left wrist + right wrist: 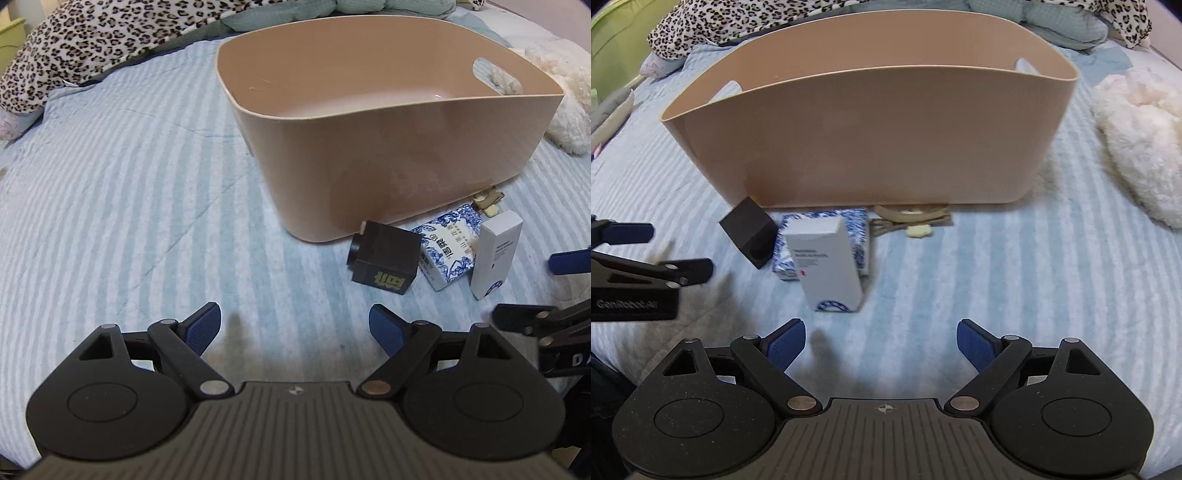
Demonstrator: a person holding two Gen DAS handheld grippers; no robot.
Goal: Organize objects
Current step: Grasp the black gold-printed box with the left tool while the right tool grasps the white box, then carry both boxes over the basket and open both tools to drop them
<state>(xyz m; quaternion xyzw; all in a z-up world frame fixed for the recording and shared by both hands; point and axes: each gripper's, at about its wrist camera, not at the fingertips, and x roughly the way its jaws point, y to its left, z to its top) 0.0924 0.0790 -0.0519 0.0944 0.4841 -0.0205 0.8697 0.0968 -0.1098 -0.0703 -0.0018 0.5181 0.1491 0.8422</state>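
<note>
A tan plastic bin (388, 158) (886, 140) stands on the striped bed and looks empty inside. In front of it lie a black cube-shaped box (382, 260) (750, 230), a blue-and-white patterned box (447, 247) (858, 227), a white box (496, 253) (829, 264) and a beige hair clip (487, 201) (912, 218). My left gripper (295, 328) is open and empty, left of and nearer than the boxes. My right gripper (881, 345) is open and empty, just in front of the white box.
A leopard-print blanket (74, 44) (738, 22) lies at the back. A fluffy white plush (565, 99) (1145, 140) lies right of the bin. The right gripper shows at the left wrist view's right edge (546, 317); the left gripper shows at the right wrist view's left edge (635, 266).
</note>
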